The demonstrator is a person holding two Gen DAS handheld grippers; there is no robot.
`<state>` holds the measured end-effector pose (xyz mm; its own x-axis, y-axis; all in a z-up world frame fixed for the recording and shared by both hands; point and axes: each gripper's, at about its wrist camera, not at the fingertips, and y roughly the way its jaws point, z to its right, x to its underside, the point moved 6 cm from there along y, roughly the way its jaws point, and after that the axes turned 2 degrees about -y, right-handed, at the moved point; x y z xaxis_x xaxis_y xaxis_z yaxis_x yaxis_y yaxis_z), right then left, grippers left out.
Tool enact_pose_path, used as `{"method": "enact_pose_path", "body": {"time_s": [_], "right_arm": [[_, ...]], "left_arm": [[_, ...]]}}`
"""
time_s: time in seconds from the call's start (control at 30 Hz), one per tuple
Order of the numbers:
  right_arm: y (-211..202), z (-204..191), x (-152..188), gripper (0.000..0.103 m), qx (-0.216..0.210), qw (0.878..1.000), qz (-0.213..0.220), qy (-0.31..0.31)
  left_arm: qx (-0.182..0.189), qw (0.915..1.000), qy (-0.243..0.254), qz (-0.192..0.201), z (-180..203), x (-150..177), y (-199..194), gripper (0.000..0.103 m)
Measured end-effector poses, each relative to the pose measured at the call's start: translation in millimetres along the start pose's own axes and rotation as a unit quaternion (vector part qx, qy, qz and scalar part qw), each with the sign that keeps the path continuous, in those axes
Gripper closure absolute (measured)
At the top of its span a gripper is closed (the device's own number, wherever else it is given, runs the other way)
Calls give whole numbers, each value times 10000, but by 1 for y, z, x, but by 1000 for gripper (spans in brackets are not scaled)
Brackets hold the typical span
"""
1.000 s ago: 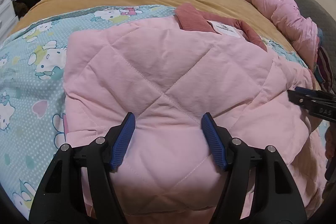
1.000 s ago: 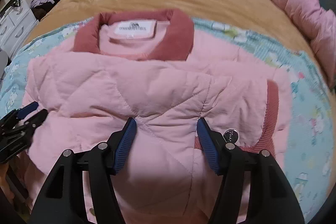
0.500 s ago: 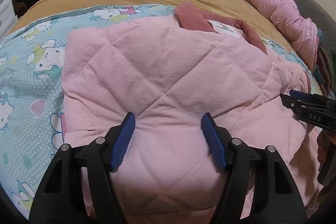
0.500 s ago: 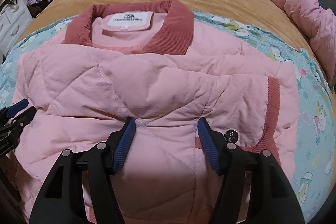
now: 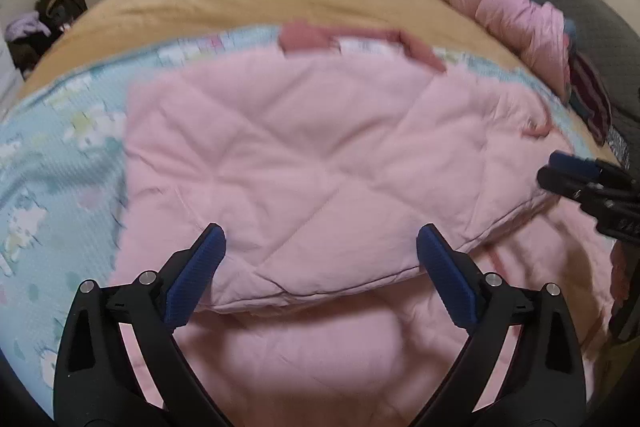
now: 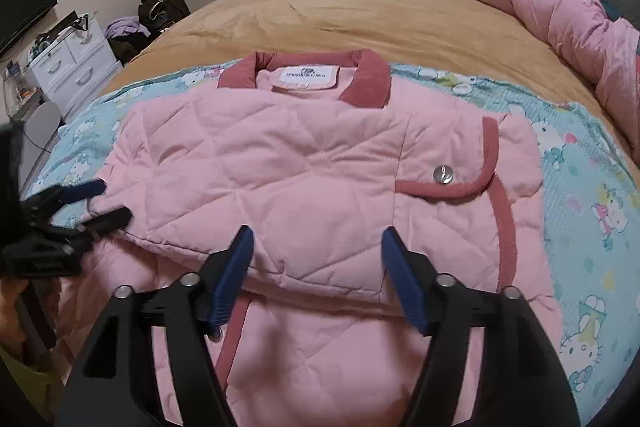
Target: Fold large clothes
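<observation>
Cartoon-print blue bedsheet (image 6: 592,195) bears the quilted pink jacket (image 6: 280,179), hem folded toward the collar. Left gripper (image 5: 320,259) and right gripper (image 6: 316,259) open, releasing nothing pinched; withdraw cleanly, then press the fold flat.

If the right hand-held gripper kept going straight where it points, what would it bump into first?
Probably the folded pink jacket. The right hand-held gripper, jaws opening and empty, points down at its near folded edge.

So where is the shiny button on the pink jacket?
In the right wrist view the silver button sits on the right side of the folded pink jacket, on a flap edged in dark pink trim, below the collar.
</observation>
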<state>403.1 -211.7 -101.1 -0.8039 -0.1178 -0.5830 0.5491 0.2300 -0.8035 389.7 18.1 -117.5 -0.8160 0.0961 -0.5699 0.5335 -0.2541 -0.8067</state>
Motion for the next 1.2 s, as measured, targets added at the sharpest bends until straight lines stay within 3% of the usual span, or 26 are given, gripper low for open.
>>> {"method": "enact_pose_path", "body": {"time_s": [0.13,0.23,0.4,0.47,0.53,0.67,0.9,1.1,1.2], "right_arm": [[27,17,14,35,-101,9979,-435,463],[37,23,18,34,-220,9964,-459,675],[38,17,19,34,-15,9974,-414,595],[30,15,18,32,-82,9971,-338,675],[22,13,17,19,-257,9967,-257,725],[7,3,19,6,-310,9975,-128,627],[-17,-1,18,4,-292,9974,239,607],[-36,6,14,4,-344,9953,419,805],[-47,7,13,4,-383,9945,500,841]], "left_arm": [[298,9988,-362,-154,-9,5,19,9],[216,9993,-256,-137,-6,8,23,8],[100,9996,-236,-132,-1,8,22,8],[-8,9997,-188,-184,2,7,19,8],[-61,9997,-144,-201,4,8,16,8],[-63,9995,-232,-187,3,9,10,8],[-238,9992,-283,-133,6,7,-7,8],[163,9977,-659,3,11,4,-28,8],[85,9979,-634,12,16,3,-40,8]]}}
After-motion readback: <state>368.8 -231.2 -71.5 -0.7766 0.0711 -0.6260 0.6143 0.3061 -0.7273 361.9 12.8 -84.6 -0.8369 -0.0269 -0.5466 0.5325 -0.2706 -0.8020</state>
